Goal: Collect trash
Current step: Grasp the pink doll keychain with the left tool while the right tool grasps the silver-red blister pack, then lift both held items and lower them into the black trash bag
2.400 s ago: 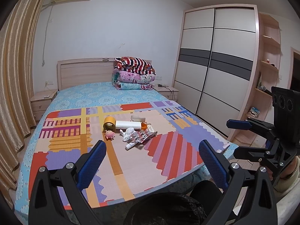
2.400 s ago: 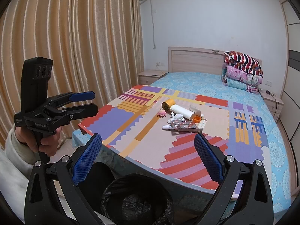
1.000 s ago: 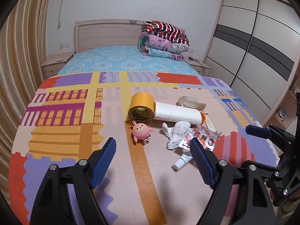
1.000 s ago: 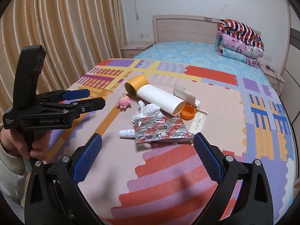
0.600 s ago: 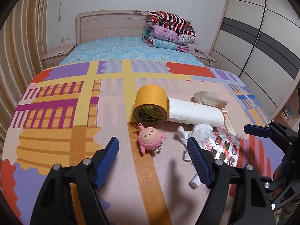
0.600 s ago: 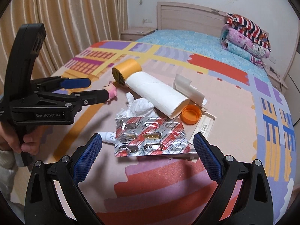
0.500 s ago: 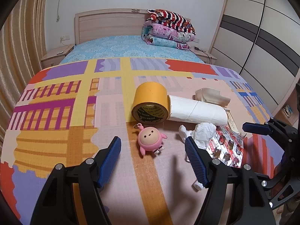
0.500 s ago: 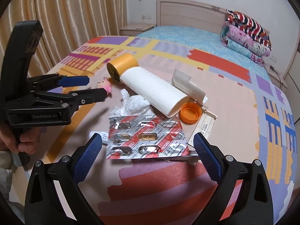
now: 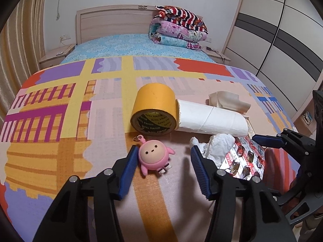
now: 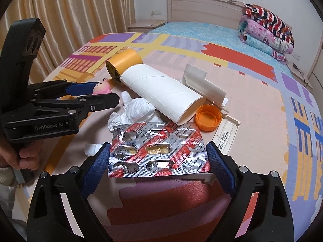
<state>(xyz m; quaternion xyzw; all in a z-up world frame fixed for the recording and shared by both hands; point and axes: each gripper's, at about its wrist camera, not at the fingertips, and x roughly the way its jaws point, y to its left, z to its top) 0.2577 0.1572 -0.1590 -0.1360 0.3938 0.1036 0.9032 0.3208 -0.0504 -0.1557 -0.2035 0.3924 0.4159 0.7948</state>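
Observation:
A pile of litter lies on the patterned bed cover. My left gripper (image 9: pixel 162 153) is open, its jaws on either side of a pink keychain toy (image 9: pixel 154 157). My right gripper (image 10: pixel 158 156) is open, its jaws on either side of a red and silver pill blister pack (image 10: pixel 157 151). A crumpled white tissue (image 10: pixel 137 109) lies between the two. Behind it lie a white paper roll (image 10: pixel 161 92), an orange bottle cap (image 10: pixel 208 119) and a yellow tape roll (image 9: pixel 154 111). The left gripper also shows in the right wrist view (image 10: pixel 101 94).
A white plastic piece (image 10: pixel 201 84) and a flat white strip (image 10: pixel 226 137) lie right of the roll. A small white tube (image 10: pixel 92 148) sticks out beside the blister pack. Folded quilts (image 9: pixel 177 28) sit by the headboard. Curtains (image 10: pixel 70 16) hang left, a wardrobe (image 9: pixel 282 30) stands right.
Both grippers have moved forward from the foot of the bed over the cover to the litter. The left now brackets the pink toy, the right the blister pack. A black bin bag has left view.

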